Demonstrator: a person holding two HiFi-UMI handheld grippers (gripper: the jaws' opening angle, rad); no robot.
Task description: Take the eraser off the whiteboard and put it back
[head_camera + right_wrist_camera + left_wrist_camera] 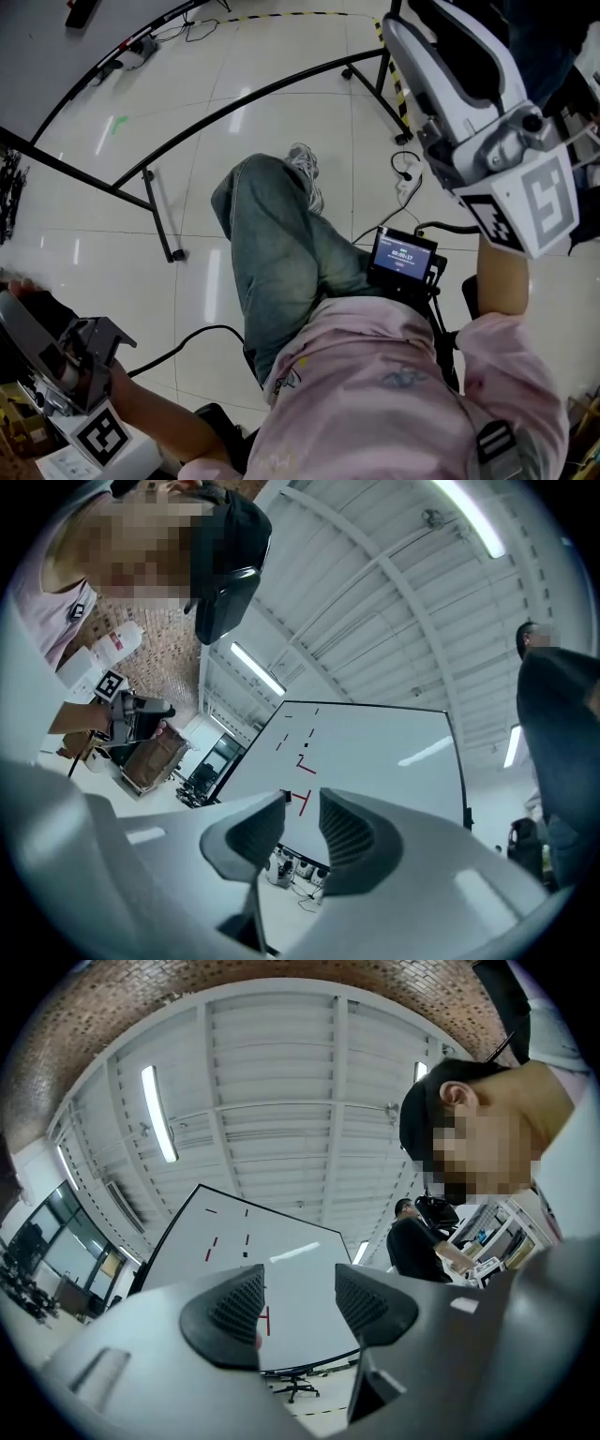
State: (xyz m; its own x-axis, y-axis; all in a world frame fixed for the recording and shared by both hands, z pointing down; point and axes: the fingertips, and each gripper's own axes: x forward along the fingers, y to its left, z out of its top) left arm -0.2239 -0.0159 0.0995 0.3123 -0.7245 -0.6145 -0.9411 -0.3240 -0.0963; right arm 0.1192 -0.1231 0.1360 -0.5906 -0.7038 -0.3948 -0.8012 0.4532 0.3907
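Both grippers point upward toward a white whiteboard [234, 1232] [375, 752] with red and black dashes drawn on it. A small black block [306, 744] [246, 1254] sits on the board; it may be the eraser, but it is too small to tell. My left gripper [300, 1302] stands open with nothing between its pads, and it is low at the left in the head view [28, 314]. My right gripper [302, 803] has a narrow gap between its pads with nothing in it, and it is raised at the upper right [457, 37]. Both are far from the board.
A black tubular frame [234, 103] and cables [405, 169] lie on the tiled floor. A small screen [403, 255] hangs at the person's waist. A person in dark clothes [412, 1241] stands right of the board, with an office chair [298, 1389] under it and a cardboard box [150, 757] to the left.
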